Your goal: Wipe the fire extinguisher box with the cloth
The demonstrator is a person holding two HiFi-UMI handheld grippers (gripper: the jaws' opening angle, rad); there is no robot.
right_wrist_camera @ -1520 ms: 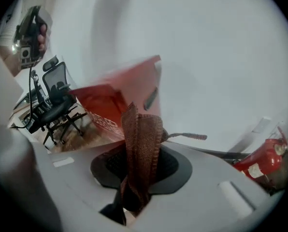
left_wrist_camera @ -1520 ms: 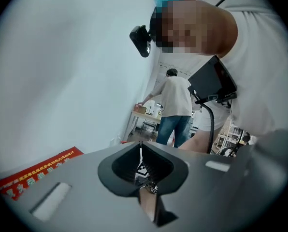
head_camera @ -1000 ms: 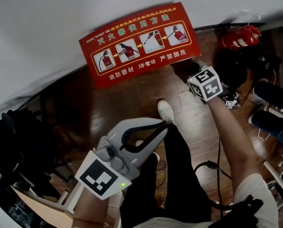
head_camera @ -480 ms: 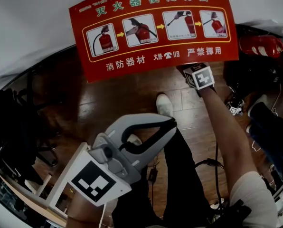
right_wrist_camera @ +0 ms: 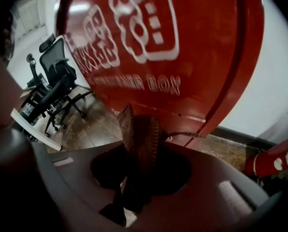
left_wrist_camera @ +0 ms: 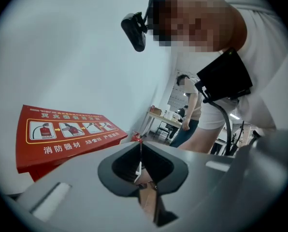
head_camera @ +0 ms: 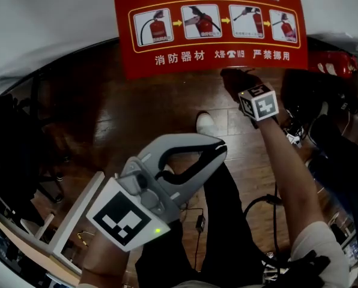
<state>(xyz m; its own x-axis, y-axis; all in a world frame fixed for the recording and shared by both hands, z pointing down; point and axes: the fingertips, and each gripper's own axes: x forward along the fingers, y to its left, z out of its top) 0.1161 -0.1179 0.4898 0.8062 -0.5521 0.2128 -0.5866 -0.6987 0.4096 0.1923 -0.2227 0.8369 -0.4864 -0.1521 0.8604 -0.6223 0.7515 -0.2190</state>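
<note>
The red fire extinguisher box (head_camera: 209,26) stands against the white wall, its printed top facing up; it also shows in the left gripper view (left_wrist_camera: 62,139) and fills the right gripper view (right_wrist_camera: 173,47). My right gripper (right_wrist_camera: 136,144) is shut on a brown cloth (right_wrist_camera: 140,139) whose upper end reaches the box's front face near its lower edge. In the head view the right gripper (head_camera: 242,83) is at the box's front lower edge. My left gripper (head_camera: 218,147) is shut and empty, held well back from the box above the person's leg.
A red fire extinguisher (head_camera: 332,63) lies to the right of the box on the wooden floor (head_camera: 137,119). Black office chairs (right_wrist_camera: 54,88) stand at the left. A white shoe (head_camera: 206,125) rests below the box. Cables (head_camera: 260,206) trail on the right.
The view has shifted so the box sits higher and more to the right. The right gripper with the cloth stays at the box's front lower edge. The left gripper has barely moved.
</note>
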